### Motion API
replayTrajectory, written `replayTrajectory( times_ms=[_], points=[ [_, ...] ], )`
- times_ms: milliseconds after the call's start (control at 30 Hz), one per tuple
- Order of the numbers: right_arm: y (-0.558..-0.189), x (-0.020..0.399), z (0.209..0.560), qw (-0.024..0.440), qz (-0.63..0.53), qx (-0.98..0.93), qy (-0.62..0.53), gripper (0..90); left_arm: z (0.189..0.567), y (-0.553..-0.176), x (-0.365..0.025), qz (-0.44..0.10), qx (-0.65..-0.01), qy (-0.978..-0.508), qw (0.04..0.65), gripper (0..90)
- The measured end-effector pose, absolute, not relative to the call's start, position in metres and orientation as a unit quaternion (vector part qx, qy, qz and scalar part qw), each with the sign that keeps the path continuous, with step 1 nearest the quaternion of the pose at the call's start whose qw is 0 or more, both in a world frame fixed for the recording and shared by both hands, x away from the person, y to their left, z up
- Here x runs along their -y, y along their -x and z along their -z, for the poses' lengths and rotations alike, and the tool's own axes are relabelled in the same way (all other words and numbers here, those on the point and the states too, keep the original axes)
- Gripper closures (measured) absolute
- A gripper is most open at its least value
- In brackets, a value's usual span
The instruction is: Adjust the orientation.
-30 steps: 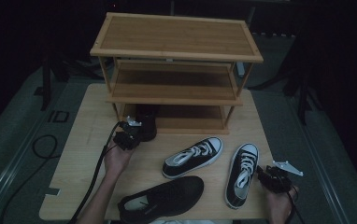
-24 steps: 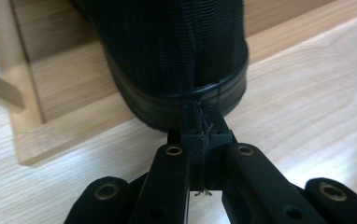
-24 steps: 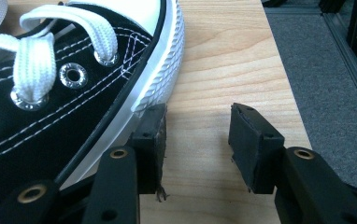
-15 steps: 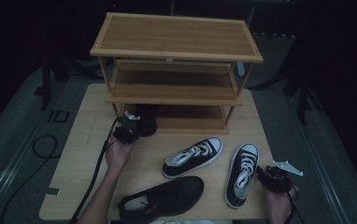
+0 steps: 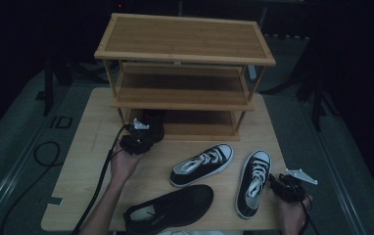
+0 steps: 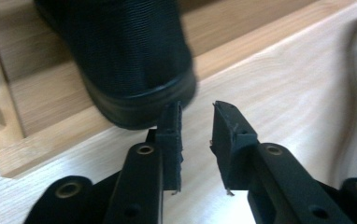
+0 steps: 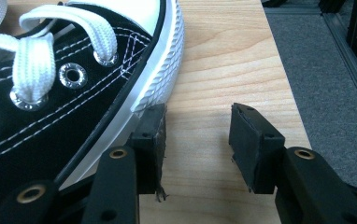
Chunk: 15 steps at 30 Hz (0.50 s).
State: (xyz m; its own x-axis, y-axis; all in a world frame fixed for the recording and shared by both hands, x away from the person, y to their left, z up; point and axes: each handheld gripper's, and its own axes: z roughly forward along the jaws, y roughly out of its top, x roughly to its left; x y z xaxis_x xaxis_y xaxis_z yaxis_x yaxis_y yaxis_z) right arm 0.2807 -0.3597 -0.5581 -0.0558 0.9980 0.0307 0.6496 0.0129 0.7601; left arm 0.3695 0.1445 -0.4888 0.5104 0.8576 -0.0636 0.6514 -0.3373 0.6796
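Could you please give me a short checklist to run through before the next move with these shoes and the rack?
1. Left gripper let go of the black shoe: ok, jaws have just been opening, nothing between them.
2. That shoe on the rack's bottom shelf: ok, heel overhangs the edge.
3. Right gripper free: ok, open beside the right sneaker.
4. Other sneaker and slip-on shoe waiting on the table: ok.
5. Middle shelf free: ok.

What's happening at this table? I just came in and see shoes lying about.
A person is putting shoes onto a three-tier bamboo shoe rack. The left gripper has just been opening, with nothing between its jaws, right behind a black mesh shoe now sitting on the rack's bottom shelf. The right gripper rests open on the light wooden table beside a black-and-white canvas sneaker. Another such sneaker and a second black shoe wait on the table.
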Motion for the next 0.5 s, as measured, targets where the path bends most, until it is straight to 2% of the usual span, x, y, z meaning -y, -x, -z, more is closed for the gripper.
replayTrajectory(
  times_ms=[200,500],
  points=[
    [-0.28,0.36,0.558,0.277,-0.314,-0.655,-0.629,55.2,0.474,-0.347,-0.143,-0.142,-0.421,-0.832,0.332,63.4],
    [-0.28,0.359,0.558,0.277,-0.314,-0.653,-0.631,55.0,0.457,-0.327,-0.155,-0.134,-0.413,-0.832,0.345,57.6]
  ],
)
